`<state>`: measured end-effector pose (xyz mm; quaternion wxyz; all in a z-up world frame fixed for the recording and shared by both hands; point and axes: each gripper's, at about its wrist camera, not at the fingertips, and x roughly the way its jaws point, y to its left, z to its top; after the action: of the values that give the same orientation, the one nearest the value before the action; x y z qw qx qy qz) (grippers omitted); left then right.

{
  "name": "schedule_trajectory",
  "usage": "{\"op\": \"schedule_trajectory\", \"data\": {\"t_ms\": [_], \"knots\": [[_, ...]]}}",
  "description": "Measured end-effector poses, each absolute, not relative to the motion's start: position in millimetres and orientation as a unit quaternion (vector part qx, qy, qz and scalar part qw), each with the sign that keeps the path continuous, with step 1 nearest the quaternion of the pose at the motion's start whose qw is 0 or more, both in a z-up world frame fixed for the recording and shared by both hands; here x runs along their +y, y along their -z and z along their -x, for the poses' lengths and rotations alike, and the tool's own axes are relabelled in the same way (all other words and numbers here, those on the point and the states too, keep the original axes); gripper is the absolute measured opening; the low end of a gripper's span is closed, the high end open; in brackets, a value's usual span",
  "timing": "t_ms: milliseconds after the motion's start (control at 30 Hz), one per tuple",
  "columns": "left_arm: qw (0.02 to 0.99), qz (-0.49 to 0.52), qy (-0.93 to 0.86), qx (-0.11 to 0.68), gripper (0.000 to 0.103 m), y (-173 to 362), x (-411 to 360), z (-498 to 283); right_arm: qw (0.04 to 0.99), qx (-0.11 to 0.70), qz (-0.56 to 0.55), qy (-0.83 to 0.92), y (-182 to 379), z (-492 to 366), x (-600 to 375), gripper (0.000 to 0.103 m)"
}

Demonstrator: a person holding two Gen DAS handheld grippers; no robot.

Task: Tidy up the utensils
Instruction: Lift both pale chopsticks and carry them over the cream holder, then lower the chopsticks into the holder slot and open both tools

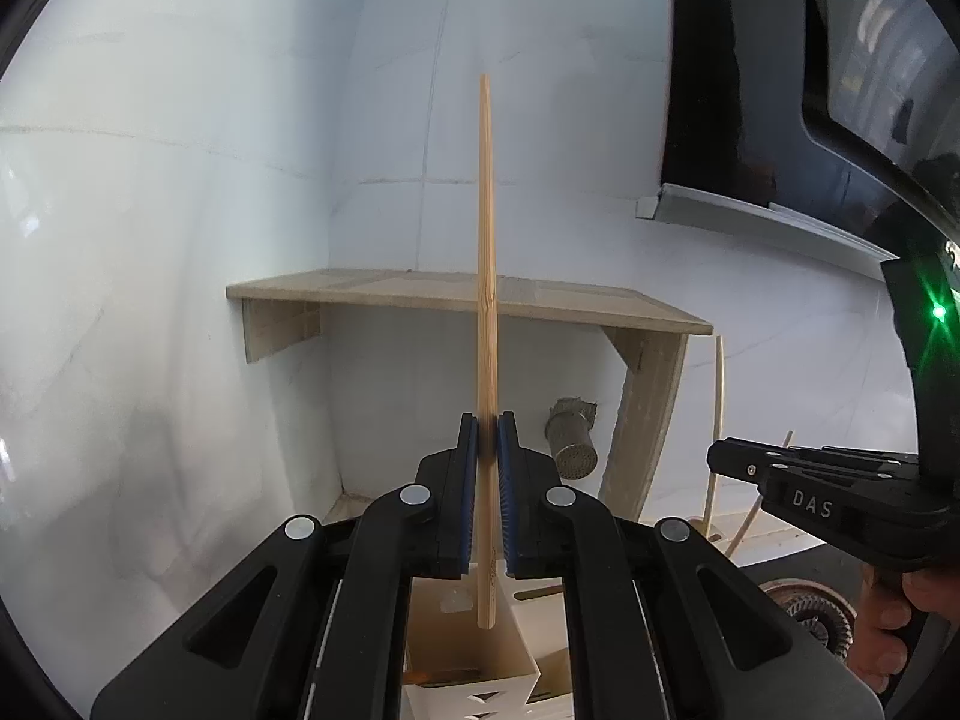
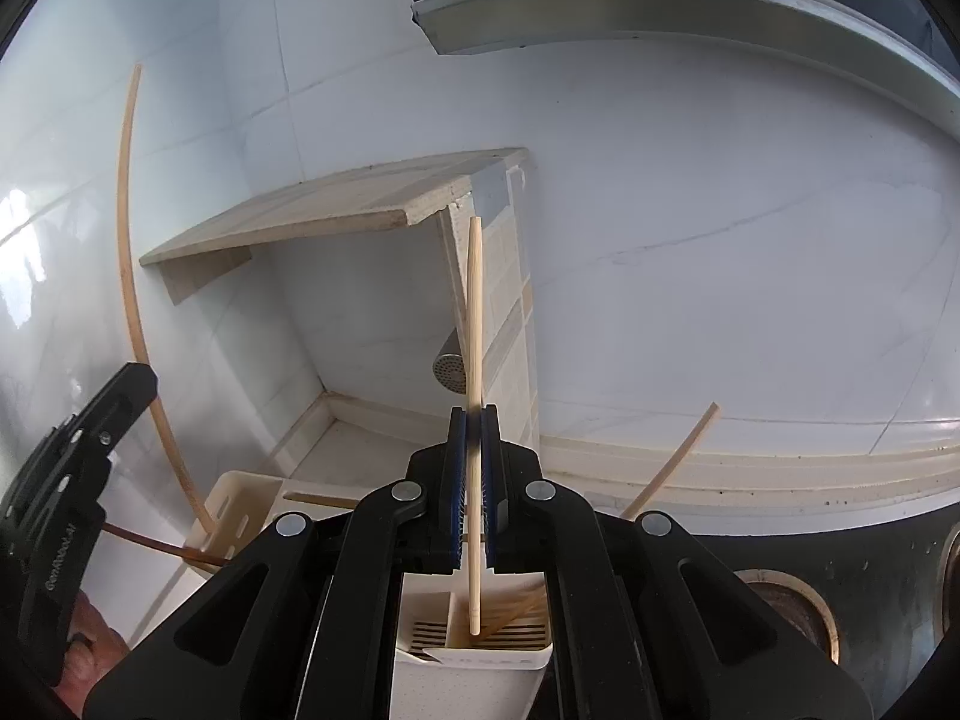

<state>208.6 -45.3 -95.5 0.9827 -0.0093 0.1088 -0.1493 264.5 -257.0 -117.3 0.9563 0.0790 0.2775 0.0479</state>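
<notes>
My left gripper (image 1: 487, 420) is shut on an upright wooden chopstick (image 1: 486, 252); its lower end hangs over the open top of a cream utensil holder (image 1: 516, 630). My right gripper (image 2: 474, 414) is shut on a paler chopstick (image 2: 475, 312), whose lower tip reaches into a compartment of a white slotted utensil holder (image 2: 480, 666). In the right wrist view the left gripper (image 2: 135, 381) shows at the left edge with its chopstick (image 2: 129, 240) curving up, above a cream holder (image 2: 240, 504). In the left wrist view the right gripper (image 1: 717, 456) shows at the right with its chopstick (image 1: 716, 420).
A wooden corner shelf (image 1: 456, 294) is fixed to the white tiled wall (image 1: 180, 180). A metal strainer-like piece (image 1: 573, 438) sticks out under the shelf. A stove burner (image 2: 786, 600) lies on the dark hob at the right. More chopsticks (image 2: 672, 462) lean out of the holder. A range hood (image 2: 600, 6) hangs above.
</notes>
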Motion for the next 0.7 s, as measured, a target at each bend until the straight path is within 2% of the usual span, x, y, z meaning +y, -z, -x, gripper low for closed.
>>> {"op": "schedule_trajectory", "data": {"t_ms": [700], "knots": [[0.984, 0.003, 0.132, 0.116, 0.007, 117, -36, -208, 0.959, 0.267, -0.077, -0.053, 117, -250, -258, 0.005]]}}
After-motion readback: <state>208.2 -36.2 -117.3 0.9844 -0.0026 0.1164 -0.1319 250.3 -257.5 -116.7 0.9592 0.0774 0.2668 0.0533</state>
